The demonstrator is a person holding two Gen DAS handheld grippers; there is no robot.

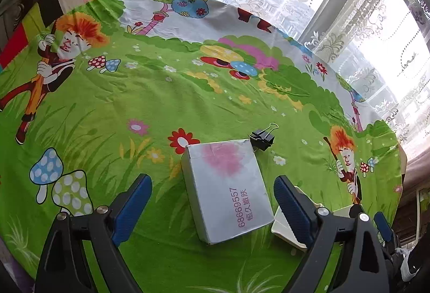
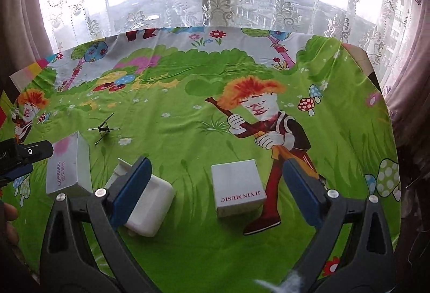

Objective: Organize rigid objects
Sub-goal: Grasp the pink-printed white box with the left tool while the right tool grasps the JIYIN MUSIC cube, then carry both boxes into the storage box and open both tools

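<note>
Black gripper (image 1: 212, 201), blue ribbed pads (image 1: 134, 208), silver screws.

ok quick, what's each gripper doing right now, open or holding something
Left gripper: open, holding nothing; the silver rectangular cardboard box lies between its fingers, untouched.
Right gripper: open, holding nothing; the small white cardboard box sits between its fingers.

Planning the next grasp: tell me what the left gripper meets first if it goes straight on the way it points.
Most likely the silver box: it lies flat on the tablecloth between the open fingers of the left gripper, nothing in front of it. Exact depth is unclear.
</note>
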